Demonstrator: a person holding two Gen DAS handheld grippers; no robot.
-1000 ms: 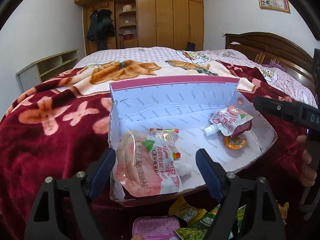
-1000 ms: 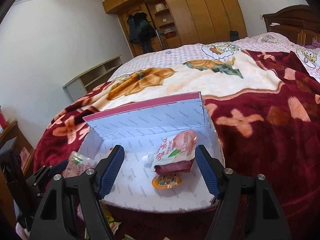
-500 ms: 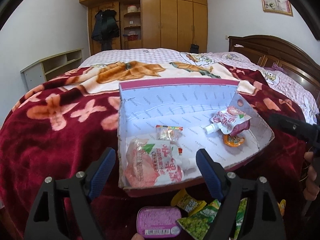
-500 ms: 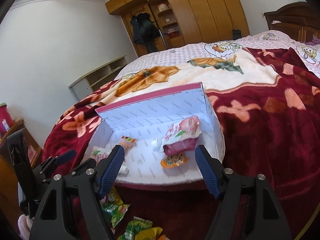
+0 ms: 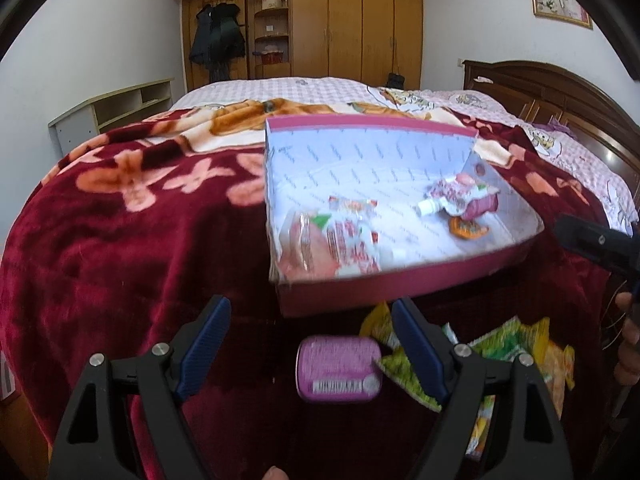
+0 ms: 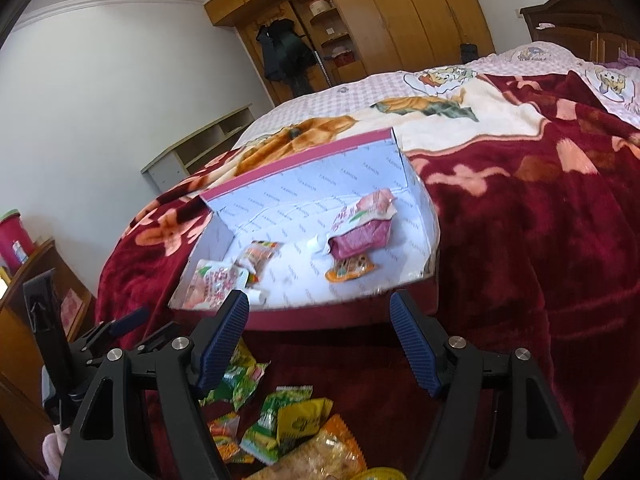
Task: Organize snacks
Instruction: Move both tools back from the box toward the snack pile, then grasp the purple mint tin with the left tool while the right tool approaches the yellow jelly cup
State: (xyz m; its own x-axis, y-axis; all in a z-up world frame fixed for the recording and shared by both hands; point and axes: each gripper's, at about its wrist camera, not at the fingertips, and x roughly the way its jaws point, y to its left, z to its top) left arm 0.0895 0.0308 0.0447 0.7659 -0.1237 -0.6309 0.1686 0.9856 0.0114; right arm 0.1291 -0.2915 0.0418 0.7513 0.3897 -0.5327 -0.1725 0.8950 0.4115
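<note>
A pink-rimmed box (image 5: pixel 400 280) (image 6: pixel 328 316) with a pale patterned lining lies on the bed and holds two pink spouted pouches (image 5: pixel 328 248) (image 6: pixel 360 224), a small candy pack (image 6: pixel 258 254) and an orange jelly cup (image 6: pixel 348 270). In front of the box, on the red blanket, lie a purple tin (image 5: pixel 338 368) and several green and yellow snack packets (image 6: pixel 280 420) (image 5: pixel 500 344). My left gripper (image 5: pixel 310 340) hovers open just above the tin, nothing between its fingers. My right gripper (image 6: pixel 320 340) is open and empty above the loose packets, short of the box's front wall.
The red flowered blanket (image 5: pixel 120 240) covers the bed. A wooden headboard (image 5: pixel 560 92) stands at the right, wardrobes (image 5: pixel 340 20) at the far wall, a low shelf (image 5: pixel 108 112) at the left. A wooden bedside stand with a red container (image 6: pixel 14 236) is at the left.
Both grippers have drawn back from the box toward the bed's near edge. The tin and loose packets now show in front of the box. Both jaws stay equally wide.
</note>
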